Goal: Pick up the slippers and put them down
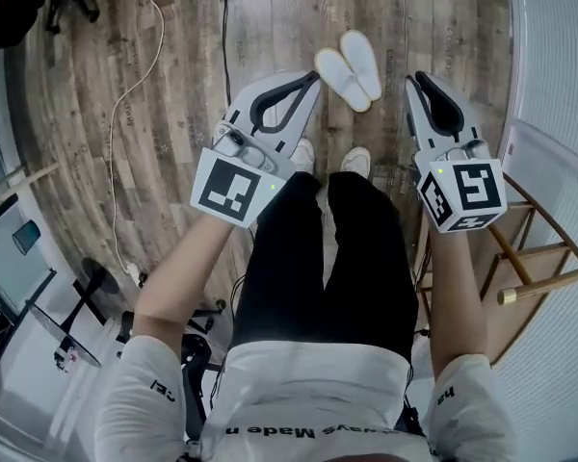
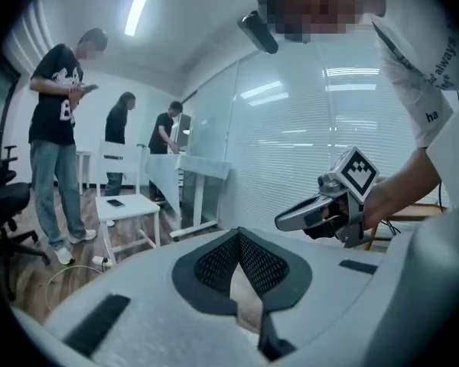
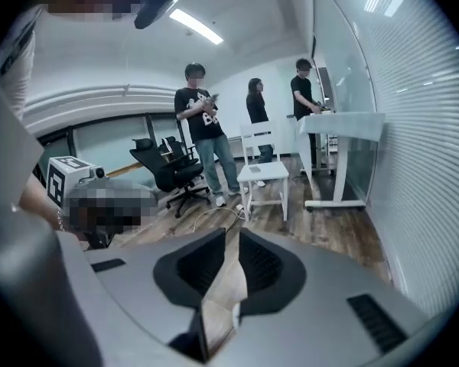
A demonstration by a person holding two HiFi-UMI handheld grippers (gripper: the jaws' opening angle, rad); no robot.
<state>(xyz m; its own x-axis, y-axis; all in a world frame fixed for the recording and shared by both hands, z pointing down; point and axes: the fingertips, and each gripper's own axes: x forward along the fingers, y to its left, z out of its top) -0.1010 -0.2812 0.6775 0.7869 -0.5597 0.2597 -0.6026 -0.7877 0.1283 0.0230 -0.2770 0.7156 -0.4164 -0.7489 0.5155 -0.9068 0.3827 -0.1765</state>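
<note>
Pair of flat white cloth slippers [image 1: 349,68] lies side by side on wooden plank floor [image 1: 173,85], well below and ahead, between both grippers' tips. Left gripper [image 1: 311,83] pinched closed, empty. Right gripper [image 1: 416,81] narrowly ajar, empty. Judged: nothing in hand; a pick calls for lowering, widening jaws.

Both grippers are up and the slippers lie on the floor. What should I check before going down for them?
1. Slippers in view: ok, side by side on the floor ahead of the shoes.
2. Left gripper empty: ok, jaws together on nothing.
3. Right gripper empty: ok, jaws a slit apart.
4. Jaws wide enough for a slipper: not ok, both.
5. Grippers at the slippers: not ok, both high above the floor.
6. Way down free: cannot tell; a wooden frame stands close by the right gripper.
</note>
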